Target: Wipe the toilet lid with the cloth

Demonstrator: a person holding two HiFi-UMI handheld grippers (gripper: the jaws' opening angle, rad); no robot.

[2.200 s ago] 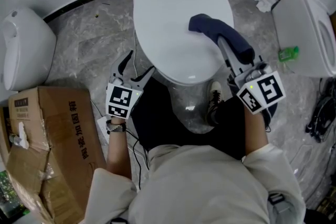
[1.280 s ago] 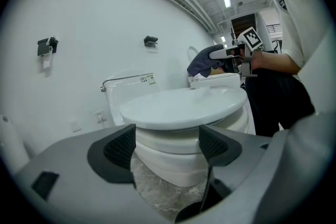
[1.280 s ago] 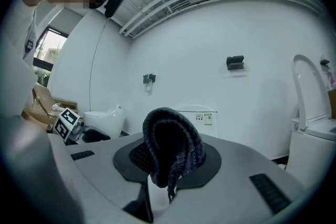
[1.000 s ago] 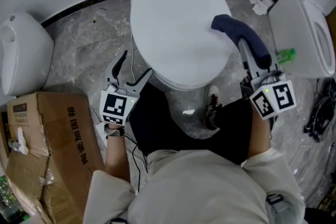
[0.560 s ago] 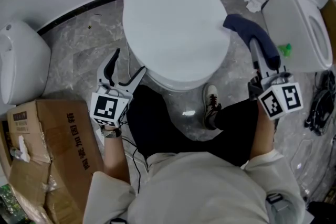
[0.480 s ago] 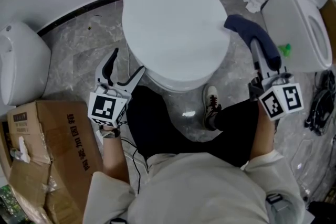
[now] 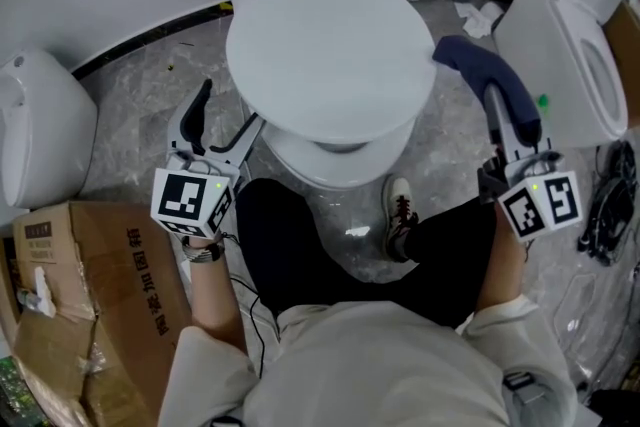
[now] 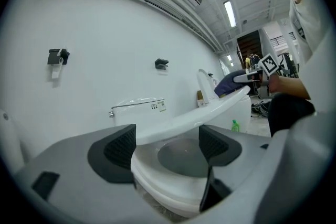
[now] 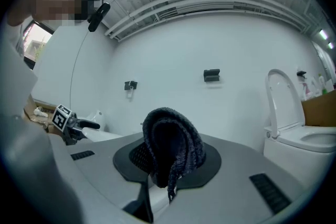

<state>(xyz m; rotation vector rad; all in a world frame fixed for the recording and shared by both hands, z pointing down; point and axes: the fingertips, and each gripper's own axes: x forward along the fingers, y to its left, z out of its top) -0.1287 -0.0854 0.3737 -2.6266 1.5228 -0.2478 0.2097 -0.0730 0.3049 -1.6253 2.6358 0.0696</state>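
Since earlier, the cloth [image 7: 487, 75] had slid off the toilet lid [image 7: 325, 50] to its right side, clamped in the right gripper [image 7: 497, 103]; the lid lay just leftward. The left gripper [image 7: 222, 123] waited empty, jaws apart.

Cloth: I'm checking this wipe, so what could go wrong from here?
The cloth is off the toilet lid, past its right edge, with a loose end dangling: it may slip out or miss the lid. The left gripper, jaws open, sits by the lid's left rim and may bump it.
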